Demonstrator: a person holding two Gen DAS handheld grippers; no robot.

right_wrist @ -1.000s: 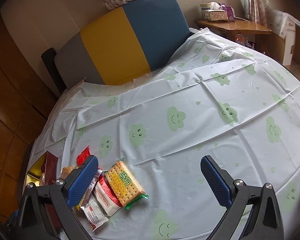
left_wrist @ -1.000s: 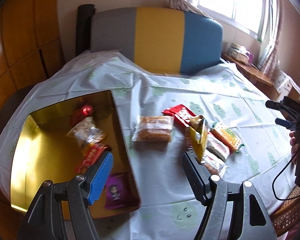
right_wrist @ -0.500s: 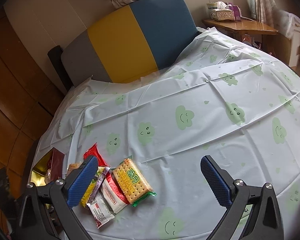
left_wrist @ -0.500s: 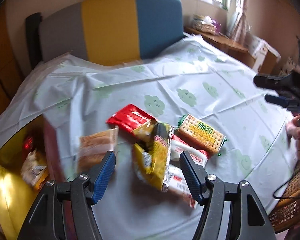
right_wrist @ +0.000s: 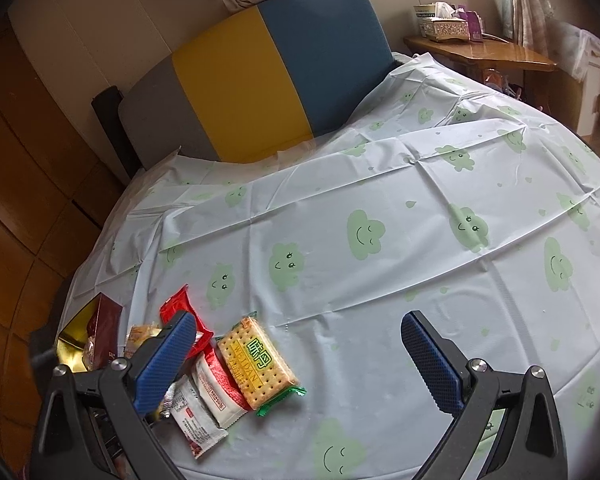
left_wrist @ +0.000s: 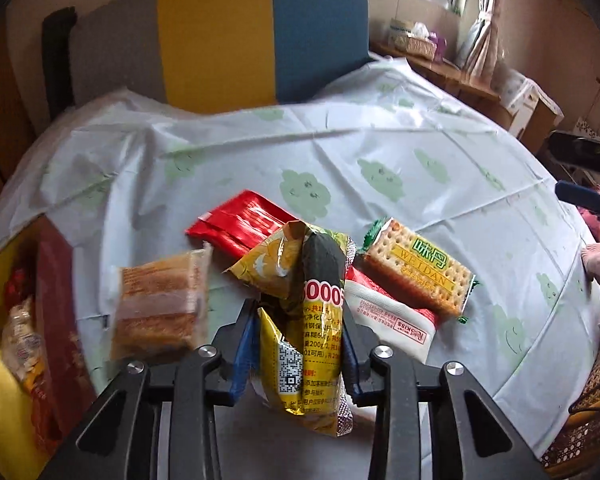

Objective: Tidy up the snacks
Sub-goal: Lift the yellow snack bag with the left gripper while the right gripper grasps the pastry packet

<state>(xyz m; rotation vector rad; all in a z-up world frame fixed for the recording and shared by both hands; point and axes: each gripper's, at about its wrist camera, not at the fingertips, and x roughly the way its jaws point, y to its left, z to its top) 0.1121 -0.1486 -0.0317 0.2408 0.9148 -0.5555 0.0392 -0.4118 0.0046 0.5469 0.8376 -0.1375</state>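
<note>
Left wrist: fingers (left_wrist: 256, 344) clamp yellow snack packet (left_wrist: 306, 332)

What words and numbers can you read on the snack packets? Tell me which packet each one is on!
"WEIDAN", under two green Chinese characters: on the cracker pack.
"Roes KISS", upside down: on the white and red packet.
"000", "200g" and a QR code: on the yellow packet clamped in the left gripper; its small Chinese print is too small to read.
The red packet and the cake packet: print blurred.
</note>
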